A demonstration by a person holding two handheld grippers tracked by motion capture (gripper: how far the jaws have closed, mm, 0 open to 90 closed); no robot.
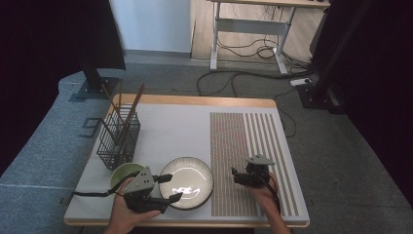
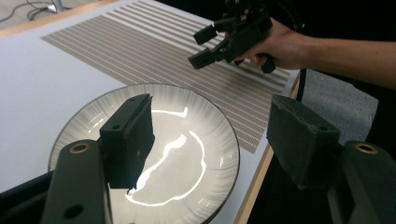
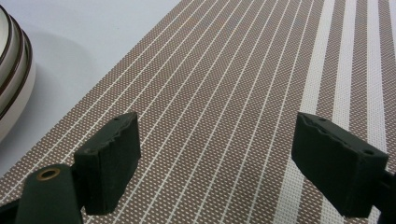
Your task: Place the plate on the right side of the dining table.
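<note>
Plate (image 1: 186, 182) first: I see it lying flat on the white table (image 1: 175, 126) at the near edge, pale with a dark rim and fine ribbing running in from the edge. My left gripper (image 1: 168, 187) hangs over its near-left side with the jaws spread wide, and nothing sits between them.

The left gripper view tells me more than the high view does here. One finger (image 2: 128, 140) stands over the plate's (image 2: 196, 140) inner surface, while the other finger sits out past the rim, over the table's wooden edge, so the rim runs between the two. I cannot tell whether either finger touches the plate. Glare streaks across the glaze just beyond the inner finger.

Behind my left gripper the high view shows a green bowl (image 1: 122, 173), and farther back a wire basket (image 1: 118, 138) holding upright wooden sticks; neither gripper view shows these.

My right gripper (image 1: 237, 174) is off to the plate's right, over the brown striped mat (image 1: 243, 146). The left gripper view catches it from the front, held in a hand (image 2: 280, 44) just above the mat. The right gripper view looks down between its own jaws, which stand wide apart with nothing between them, the mat's (image 3: 233, 93) weave and white lines beneath. At that view's far left edge a curved slice of the plate's outer wall (image 3: 14, 84) shows, well clear of the nearer finger (image 3: 109, 158).
</note>
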